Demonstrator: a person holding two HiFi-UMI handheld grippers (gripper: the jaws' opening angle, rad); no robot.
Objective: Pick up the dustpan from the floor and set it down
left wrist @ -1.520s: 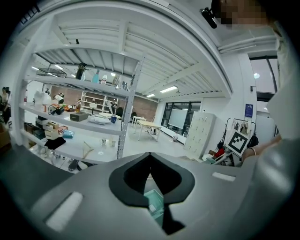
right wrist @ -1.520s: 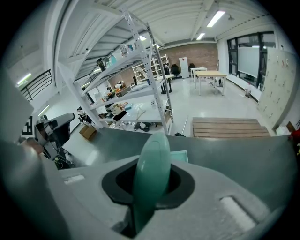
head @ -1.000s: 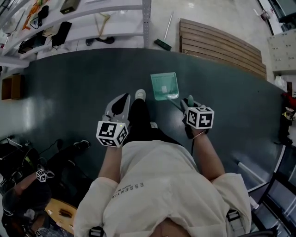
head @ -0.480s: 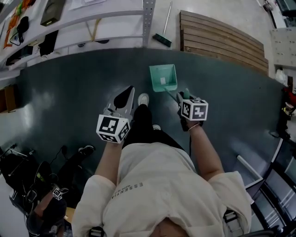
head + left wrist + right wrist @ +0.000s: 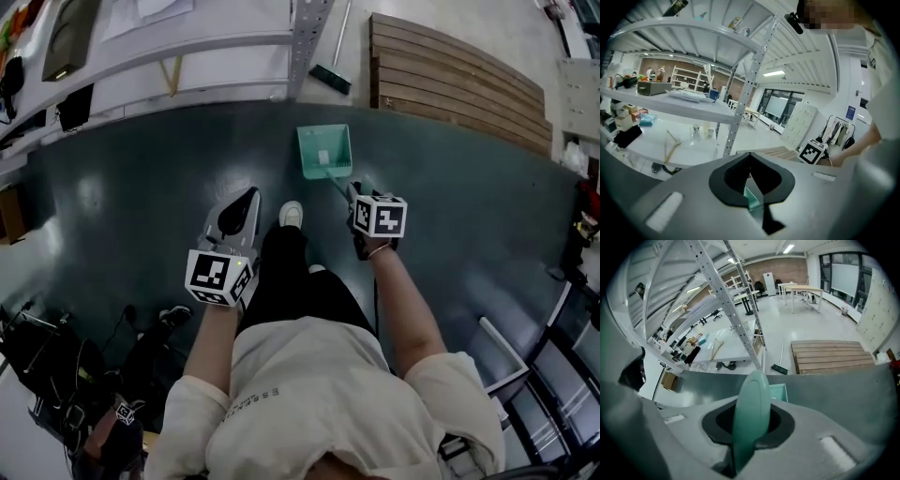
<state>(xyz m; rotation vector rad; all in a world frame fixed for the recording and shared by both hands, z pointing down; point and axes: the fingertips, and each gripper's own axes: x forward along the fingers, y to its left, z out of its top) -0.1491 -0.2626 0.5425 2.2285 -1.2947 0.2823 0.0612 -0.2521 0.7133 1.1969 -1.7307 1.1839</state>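
The teal dustpan (image 5: 325, 150) is out front over the dark floor mat (image 5: 141, 187). It looks like light, stiff plastic, so I'd say the handle (image 5: 751, 413) is the spot to grab. The right gripper (image 5: 356, 194) is clamped on that handle, and the left gripper (image 5: 239, 214) is closed with nothing in it.

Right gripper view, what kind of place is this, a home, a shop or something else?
Most likely a lab or workshop hall, not a home. It has white metal shelving with perforated uprights, a slatted wooden pallet lying on the floor, and long work tables in front of a red brick back wall.
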